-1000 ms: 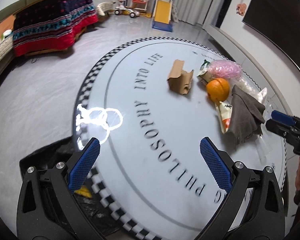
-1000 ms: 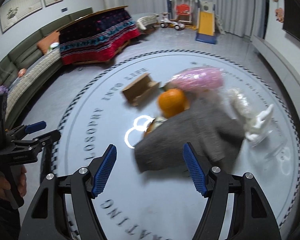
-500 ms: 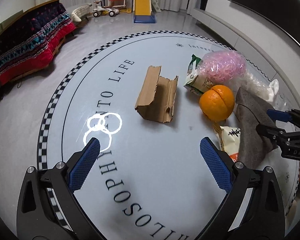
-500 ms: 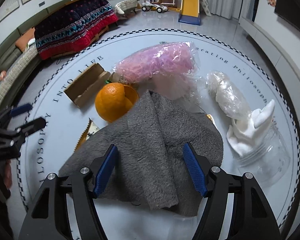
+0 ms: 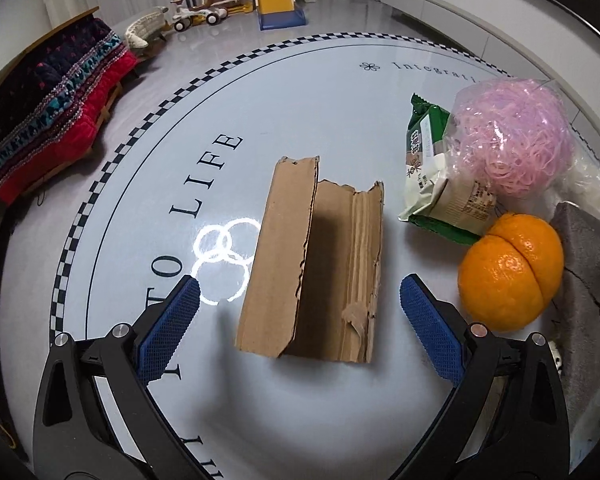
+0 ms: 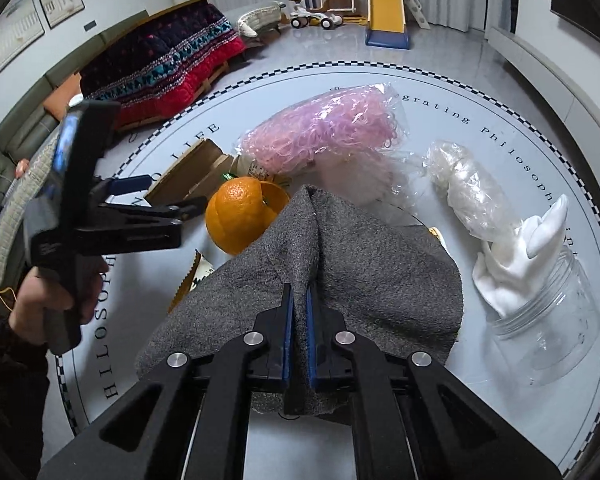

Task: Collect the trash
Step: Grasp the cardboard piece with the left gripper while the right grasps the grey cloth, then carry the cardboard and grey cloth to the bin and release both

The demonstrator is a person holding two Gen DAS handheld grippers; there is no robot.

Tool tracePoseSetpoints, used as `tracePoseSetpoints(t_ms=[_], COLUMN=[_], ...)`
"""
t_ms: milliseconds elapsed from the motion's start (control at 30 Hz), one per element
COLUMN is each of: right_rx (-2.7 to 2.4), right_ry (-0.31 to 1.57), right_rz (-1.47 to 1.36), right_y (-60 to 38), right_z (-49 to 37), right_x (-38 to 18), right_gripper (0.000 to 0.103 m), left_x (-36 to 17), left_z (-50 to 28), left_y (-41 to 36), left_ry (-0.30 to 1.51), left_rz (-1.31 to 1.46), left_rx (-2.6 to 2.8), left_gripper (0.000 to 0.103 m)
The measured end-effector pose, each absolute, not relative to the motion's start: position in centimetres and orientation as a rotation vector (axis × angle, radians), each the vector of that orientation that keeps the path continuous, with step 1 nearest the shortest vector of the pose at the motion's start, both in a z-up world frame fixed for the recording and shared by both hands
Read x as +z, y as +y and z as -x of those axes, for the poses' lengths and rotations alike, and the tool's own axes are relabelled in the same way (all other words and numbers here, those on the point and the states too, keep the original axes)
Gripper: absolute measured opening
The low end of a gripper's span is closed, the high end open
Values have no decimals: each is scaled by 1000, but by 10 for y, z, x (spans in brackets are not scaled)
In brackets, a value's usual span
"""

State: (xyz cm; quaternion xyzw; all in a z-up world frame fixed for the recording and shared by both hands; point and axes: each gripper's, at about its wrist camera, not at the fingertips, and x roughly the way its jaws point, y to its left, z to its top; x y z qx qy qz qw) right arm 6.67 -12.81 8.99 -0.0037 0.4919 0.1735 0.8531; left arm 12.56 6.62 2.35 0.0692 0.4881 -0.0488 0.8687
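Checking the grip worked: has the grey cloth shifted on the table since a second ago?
Yes. The right gripper has just closed on the cloth, bunching it into a raised ridge beside the orange, which stays put.

Cardboard [image 5: 312, 264] lies left of the orange [image 5: 510, 272]; wrapper [image 5: 432, 176] behind.

- Left of the cardboard piece [image 5: 312, 264] the round worktop [image 5: 140, 216] lies bare, open for a pass.
- To its right, the orange [image 5: 508, 272], green packet [image 5: 428, 172] and pink shred bag [image 5: 512, 140] crowd together.
- The grey cloth [image 6: 340, 264] blocks the middle; the clear jar [image 6: 548, 320] and white wads [image 6: 516, 264] fill the right edge.
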Motion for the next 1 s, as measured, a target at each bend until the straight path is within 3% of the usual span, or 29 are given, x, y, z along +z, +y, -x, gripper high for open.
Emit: tracePoseSetpoints(t_ms=[33, 133, 200, 1000], right_rx=[368, 373, 372, 372], right_ry=[1029, 1017, 1011, 866], right_rz=[-4, -28, -28, -16], right_y=[-130, -133, -134, -123], right_z=[-66, -63, -62, 16], right_x=[92, 95, 98, 182], right_gripper=[7, 7, 7, 7], left_x=[21, 20, 22, 90], left_z=[-127, -129, -128, 35], left_y=[65, 69, 70, 100], left_ry=[1022, 1017, 1008, 898], left_rz=[-156, -112, -82, 32], left_rx=[-94, -121, -126, -143], left_gripper=[95, 70, 38, 35])
